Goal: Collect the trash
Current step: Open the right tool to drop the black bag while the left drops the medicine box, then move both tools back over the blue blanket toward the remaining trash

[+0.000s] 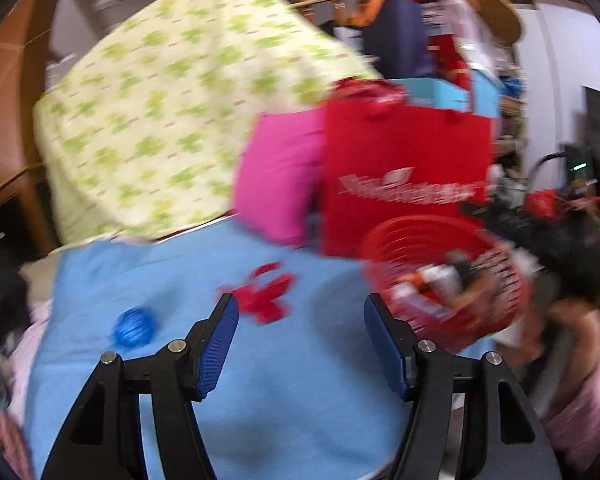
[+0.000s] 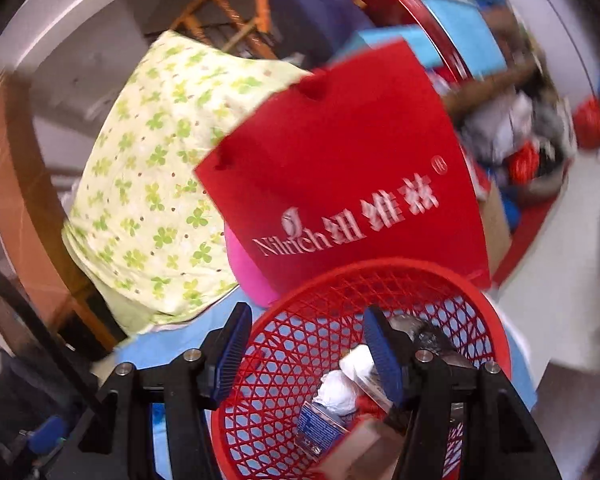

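**Both claws open, basket of trash at the right**

The left gripper (image 1: pixel 301 312) stands with its jaws parted and nothing between them, over a blue cloth (image 1: pixel 180 280). Just past its left fingertip lies a red scrap (image 1: pixel 266 294), flat on the cloth and clear of both pads. A crumpled blue ball (image 1: pixel 132 327) lies further left, near the gripper but apart from it. To the right, just beside the right finger, is the red mesh basket (image 1: pixel 428 240), with wrappers inside; blur hides what they are.

The right gripper (image 2: pixel 306 338) is also parted and holds nothing. Its jaws straddle the near rim of the basket (image 2: pixel 300 336): the left finger outside the wall, the right finger over the inside. In the basket lie white crumpled paper (image 2: pixel 340 390) and a blue printed packet (image 2: pixel 320 424).

Behind the basket stands a red paper bag (image 2: pixel 340 152) with white lettering, a pink cushion (image 1: pixel 280 176) to its left, and a green clover-print pillow (image 2: pixel 148 184) further left.
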Tool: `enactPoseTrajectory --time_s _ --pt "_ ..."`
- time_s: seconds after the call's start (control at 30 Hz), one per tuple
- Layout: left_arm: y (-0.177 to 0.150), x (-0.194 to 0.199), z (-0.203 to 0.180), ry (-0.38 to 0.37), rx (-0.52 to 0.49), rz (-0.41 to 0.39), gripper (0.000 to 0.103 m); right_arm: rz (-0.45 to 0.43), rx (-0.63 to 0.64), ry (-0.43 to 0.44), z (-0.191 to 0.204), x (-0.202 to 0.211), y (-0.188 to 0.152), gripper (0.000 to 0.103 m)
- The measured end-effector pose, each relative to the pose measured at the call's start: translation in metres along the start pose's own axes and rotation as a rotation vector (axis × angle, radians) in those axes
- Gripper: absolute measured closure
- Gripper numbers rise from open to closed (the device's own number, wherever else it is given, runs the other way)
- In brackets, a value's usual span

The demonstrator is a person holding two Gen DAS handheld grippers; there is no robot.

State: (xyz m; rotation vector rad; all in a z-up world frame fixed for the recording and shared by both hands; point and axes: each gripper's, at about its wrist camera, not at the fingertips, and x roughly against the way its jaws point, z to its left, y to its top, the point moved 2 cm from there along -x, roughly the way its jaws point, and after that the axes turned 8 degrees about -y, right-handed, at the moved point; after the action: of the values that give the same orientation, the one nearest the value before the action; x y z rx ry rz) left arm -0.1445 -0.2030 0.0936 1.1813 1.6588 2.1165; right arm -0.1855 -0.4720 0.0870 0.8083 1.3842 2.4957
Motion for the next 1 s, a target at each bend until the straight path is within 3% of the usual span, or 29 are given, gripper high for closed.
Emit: enactPoseTrajectory --time_s 0.13,0.3,0.4,0.47,0.67,0.83,1.0 --pt "-0.037 0.005 0.080 0.138 0.096 0.042 0.037 0.002 0.133 -0.002 0.050 0.014 -0.020 0.041" --pt "-0.088 0.000 0.161 0.281 0.253 0.094 0.037 0.058 0.328 0.065 0.122 0.021 -0.050 0.041" --pt "-0.116 -0.017 0.198 0.358 0.391 0.237 0.037 0.096 0.395 0.115 0.159 0.023 -0.066 0.041" --pt "-0.130 -0.016 0.223 0.379 0.513 0.265 0.037 0.127 0.440 0.153 0.185 0.024 -0.078 0.041" --pt "-0.152 -0.006 0.252 0.463 0.673 0.286 0.037 0.230 0.546 0.236 0.237 0.012 -0.124 0.041" --pt "-0.155 -0.006 0.255 0.497 0.677 0.290 0.037 0.359 0.631 0.281 0.258 -0.014 -0.169 0.041" --pt "-0.150 -0.014 0.254 0.506 0.656 0.306 0.037 0.441 0.635 0.300 0.254 -0.045 -0.194 0.041"
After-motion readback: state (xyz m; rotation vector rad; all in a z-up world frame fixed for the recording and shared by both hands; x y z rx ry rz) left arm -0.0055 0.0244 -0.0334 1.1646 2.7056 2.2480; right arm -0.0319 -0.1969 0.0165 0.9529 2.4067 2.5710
